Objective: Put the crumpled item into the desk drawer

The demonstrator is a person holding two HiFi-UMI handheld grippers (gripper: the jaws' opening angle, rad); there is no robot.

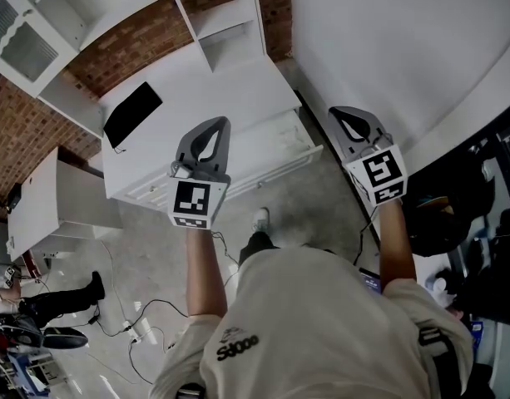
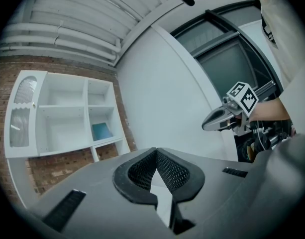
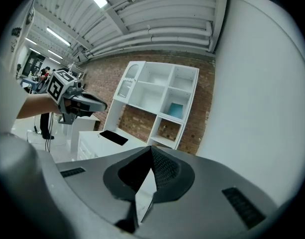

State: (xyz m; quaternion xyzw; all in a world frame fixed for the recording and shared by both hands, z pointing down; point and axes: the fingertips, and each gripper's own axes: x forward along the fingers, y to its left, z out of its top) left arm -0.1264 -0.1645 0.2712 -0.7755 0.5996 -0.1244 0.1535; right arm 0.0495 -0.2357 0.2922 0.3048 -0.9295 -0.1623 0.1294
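Note:
No crumpled item shows in any view. The white desk (image 1: 221, 98) stands below and ahead of me, with a flat black pad (image 1: 131, 113) on its top. One drawer (image 1: 281, 150) at its right front looks pulled out a little. My left gripper (image 1: 220, 121) is held high over the desk's front edge, its jaws shut and empty, tips meeting (image 2: 155, 150). My right gripper (image 1: 336, 110) hangs to the right of the desk near the white wall, also shut on nothing (image 3: 151, 147). Each gripper view shows the other gripper in the air: the right gripper (image 2: 217, 119) and the left gripper (image 3: 87, 102).
A white shelf unit (image 1: 221, 15) stands against the brick wall behind the desk, with a teal item (image 3: 176, 110) in one cell. A low white cabinet (image 1: 47, 206) is at the left. Cables (image 1: 146, 322) lie on the floor. A curved white wall (image 1: 404, 40) rises at the right.

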